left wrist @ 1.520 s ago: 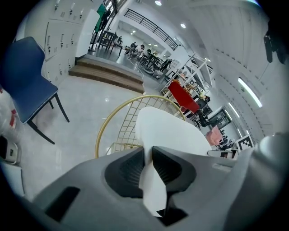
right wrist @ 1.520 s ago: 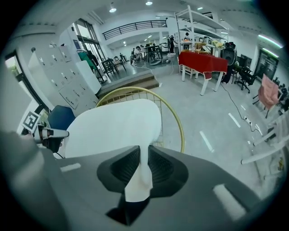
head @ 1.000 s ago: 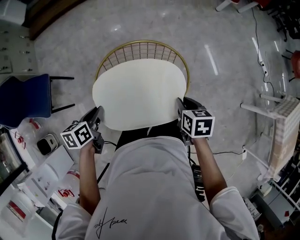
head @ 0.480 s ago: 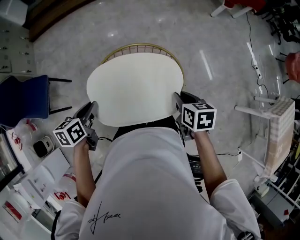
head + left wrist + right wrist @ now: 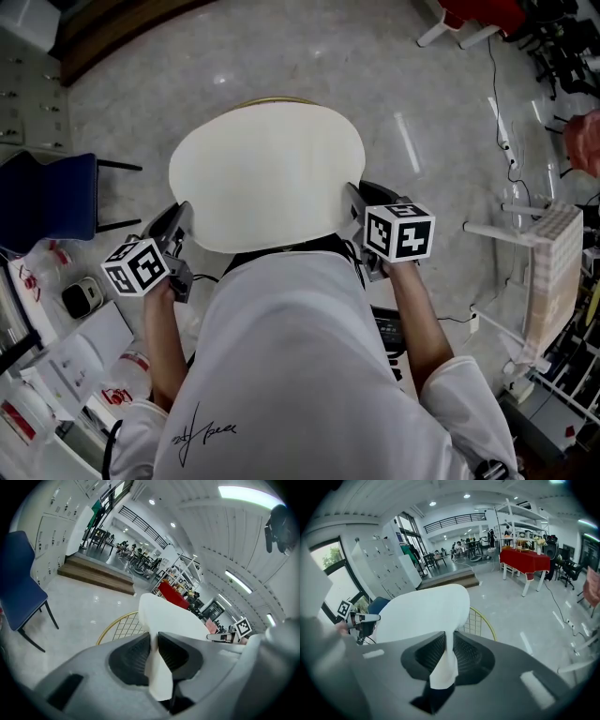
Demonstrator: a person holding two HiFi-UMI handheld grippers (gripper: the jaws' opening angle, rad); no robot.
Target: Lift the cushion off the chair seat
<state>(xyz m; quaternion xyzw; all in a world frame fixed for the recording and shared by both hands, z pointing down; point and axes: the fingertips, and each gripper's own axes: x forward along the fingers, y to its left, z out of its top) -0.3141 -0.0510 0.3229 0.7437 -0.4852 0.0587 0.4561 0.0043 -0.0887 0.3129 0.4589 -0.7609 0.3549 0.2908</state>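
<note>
Above the chair (image 5: 123,626) the cushion (image 5: 267,178) hangs roughly level, apparently clear of the seat; a second ago the gold wire back showed behind it, now only a sliver of rim peeks past its far edge, so it has risen and the lift looks nearly done; left gripper (image 5: 178,219) pinches its left edge; right gripper (image 5: 354,202) pinches its right edge.

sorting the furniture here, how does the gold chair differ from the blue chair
The gold chair is open wire mesh; the blue chair is solid and padded, on thin dark legs. The gold chair sits under the cushion; the blue chair stands apart, uncovered. Both have backrests.
</note>
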